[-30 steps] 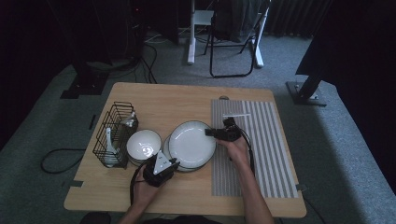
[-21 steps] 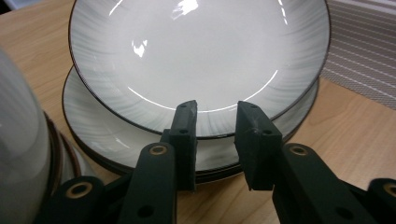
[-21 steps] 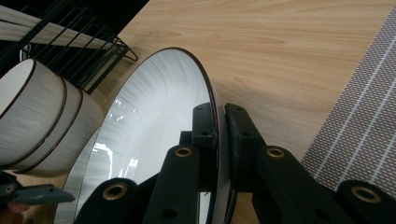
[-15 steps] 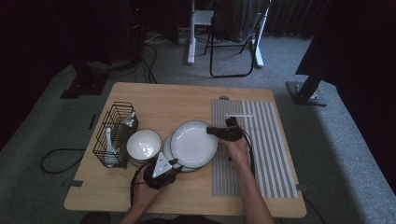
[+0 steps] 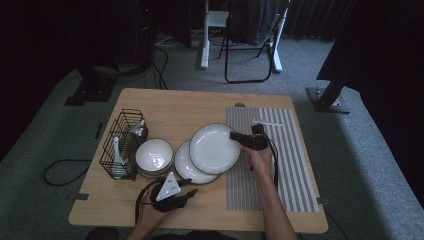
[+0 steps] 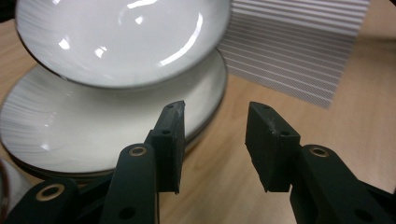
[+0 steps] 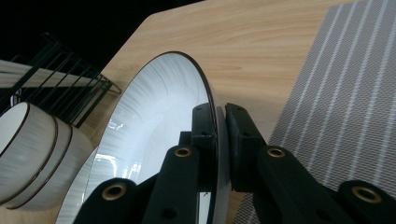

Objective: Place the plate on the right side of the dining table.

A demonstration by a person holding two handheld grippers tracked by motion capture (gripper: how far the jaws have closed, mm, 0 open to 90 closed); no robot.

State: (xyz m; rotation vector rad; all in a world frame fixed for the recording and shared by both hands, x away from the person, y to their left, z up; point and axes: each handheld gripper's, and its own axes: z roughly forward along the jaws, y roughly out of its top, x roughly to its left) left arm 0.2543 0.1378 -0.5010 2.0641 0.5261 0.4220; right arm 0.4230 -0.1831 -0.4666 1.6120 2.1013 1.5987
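Right gripper view shows the right gripper [image 7: 219, 140] clamped on the rim of the upper plate [image 7: 154, 135] — one jaw on each face, the plate lifted and tilted (the striped mat [image 7: 345, 107] lies beyond the right-hand jaw). Left gripper [image 6: 215, 140] has its jaws apart and holds nothing; the lower plate [image 6: 93, 135] rests on the table [image 6: 224, 186] beside its left-hand jaw — the raised plate hangs just beyond and above.
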